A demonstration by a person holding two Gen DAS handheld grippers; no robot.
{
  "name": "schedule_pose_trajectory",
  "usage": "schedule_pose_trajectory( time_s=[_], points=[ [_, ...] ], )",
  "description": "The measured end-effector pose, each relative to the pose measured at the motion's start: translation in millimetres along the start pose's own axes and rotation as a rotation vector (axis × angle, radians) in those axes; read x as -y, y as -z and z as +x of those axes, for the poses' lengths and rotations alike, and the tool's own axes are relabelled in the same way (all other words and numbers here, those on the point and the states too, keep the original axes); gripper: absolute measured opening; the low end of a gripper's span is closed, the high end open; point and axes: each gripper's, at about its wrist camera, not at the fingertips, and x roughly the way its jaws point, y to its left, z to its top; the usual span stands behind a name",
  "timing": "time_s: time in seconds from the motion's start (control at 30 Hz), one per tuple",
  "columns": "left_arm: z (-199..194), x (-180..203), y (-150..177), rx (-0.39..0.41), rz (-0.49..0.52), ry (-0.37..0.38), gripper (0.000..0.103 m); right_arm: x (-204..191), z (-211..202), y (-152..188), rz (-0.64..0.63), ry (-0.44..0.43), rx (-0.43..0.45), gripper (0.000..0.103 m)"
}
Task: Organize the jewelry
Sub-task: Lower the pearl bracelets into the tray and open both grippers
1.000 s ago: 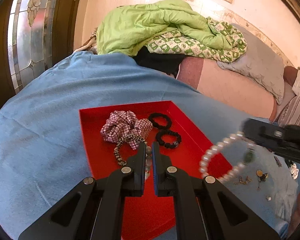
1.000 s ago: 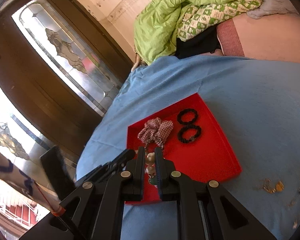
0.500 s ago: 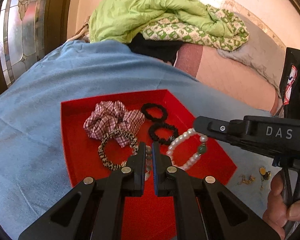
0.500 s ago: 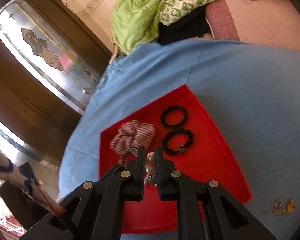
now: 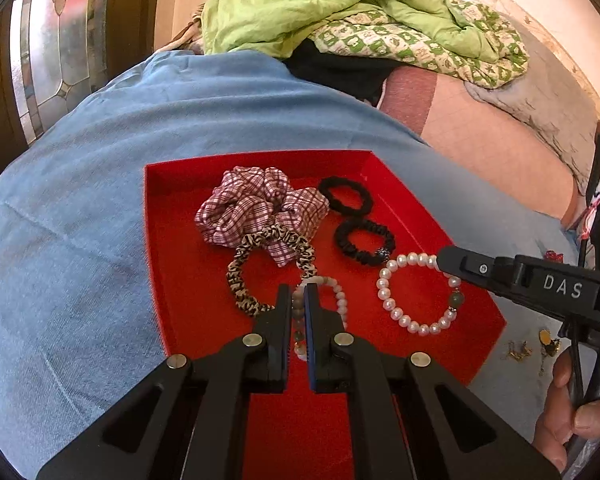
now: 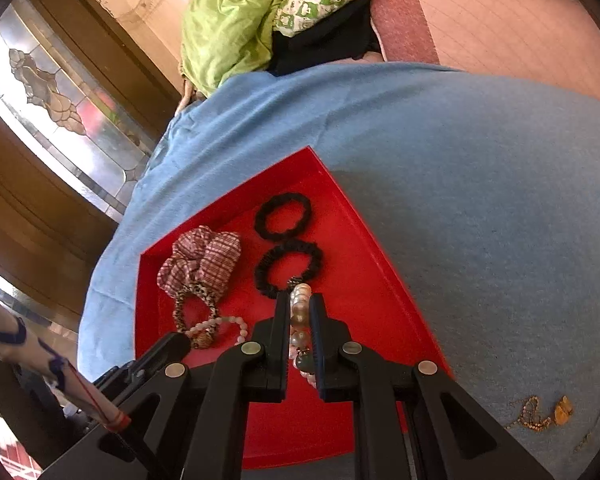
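In the left wrist view, the red tray fills the middle of the frame on a blue blanket. The left gripper rises from the bottom centre, clenched on a pale bead bracelet whose loop curves out to the right of the fingertips, over the tray floor. At centre right, the right gripper reaches in from the right edge and grips a white pearl bracelet, whose loop lies low on the tray's right half. Above both, a plaid scrunchie, a leopard-print hair tie and two black hair ties lie in the tray. In the right wrist view the pearls sit clamped between the fingers at lower centre. Small gold pieces lie on the blanket at lower right.
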Motion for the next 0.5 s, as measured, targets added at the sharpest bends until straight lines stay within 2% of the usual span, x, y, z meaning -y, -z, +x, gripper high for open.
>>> schedule_pose_trajectory(
  time_s=[0.5],
  points=[
    [-0.7, -2.1, -1.0, 0.004, -0.006, -0.015, 0.006, 2.3, 19.1, 0.9, -0.015, 0.042, -0.031, 0.012]
  ],
)
